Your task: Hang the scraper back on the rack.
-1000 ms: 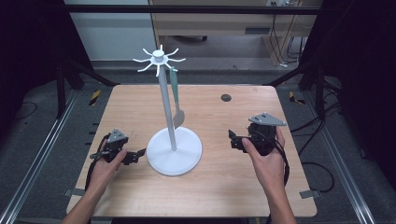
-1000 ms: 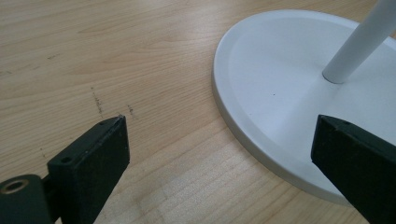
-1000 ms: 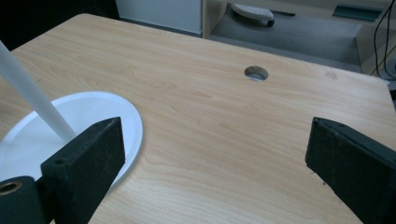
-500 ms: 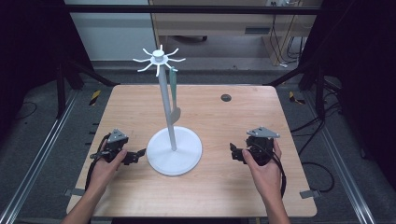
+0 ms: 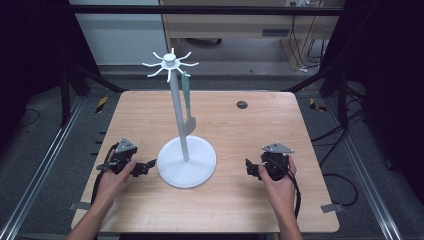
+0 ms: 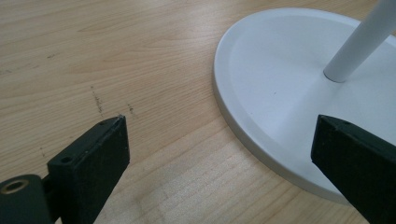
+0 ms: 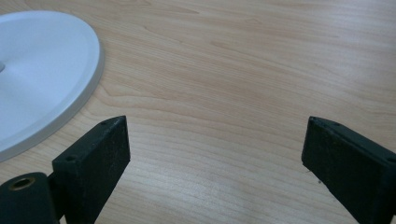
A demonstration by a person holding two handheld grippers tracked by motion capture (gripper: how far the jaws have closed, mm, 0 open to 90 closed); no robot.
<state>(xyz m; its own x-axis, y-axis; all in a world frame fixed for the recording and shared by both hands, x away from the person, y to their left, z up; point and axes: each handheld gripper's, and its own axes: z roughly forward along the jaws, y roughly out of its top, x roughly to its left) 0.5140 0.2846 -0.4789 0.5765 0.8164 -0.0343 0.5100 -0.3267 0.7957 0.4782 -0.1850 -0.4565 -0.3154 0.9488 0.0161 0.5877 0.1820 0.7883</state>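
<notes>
Left gripper view looks along the left hand-held gripper (image 6: pixel 219 154), whose jaws stand wide apart with nothing between them; one jaw hangs over bare wood, the other over the rim of the white stand's round base (image 6: pixel 285 93). The stand's pole (image 6: pixel 359 42) rises just beyond. In the right gripper view the right hand-held gripper (image 7: pixel 215 154) is likewise spread and empty, low over the wooden surface (image 7: pixel 243 70), with the base's edge off to one side and apart from the jaws.

From the high view, the left hand-held gripper (image 5: pixel 131 164) rests just beside the base (image 5: pixel 200 172) on its left, and the right hand-held gripper (image 5: pixel 265 167) sits well apart on the other side. A green utensil (image 5: pixel 188 107) hangs from one of the hooks (image 5: pixel 170 64) at the top of the pole, its broad end dangling about halfway down. A small dark disc (image 5: pixel 242 104) lies on the far part of the surface.

Both hands look parked, so the work seems either finished or not yet begun. If the utensil is to come off, the nearer left hand would do well to steady the base, while the right rises to the handle and closes on it below the hook. Lifting straight up before drawing away should clear the hook without rocking the tall, top-heavy stand.
</notes>
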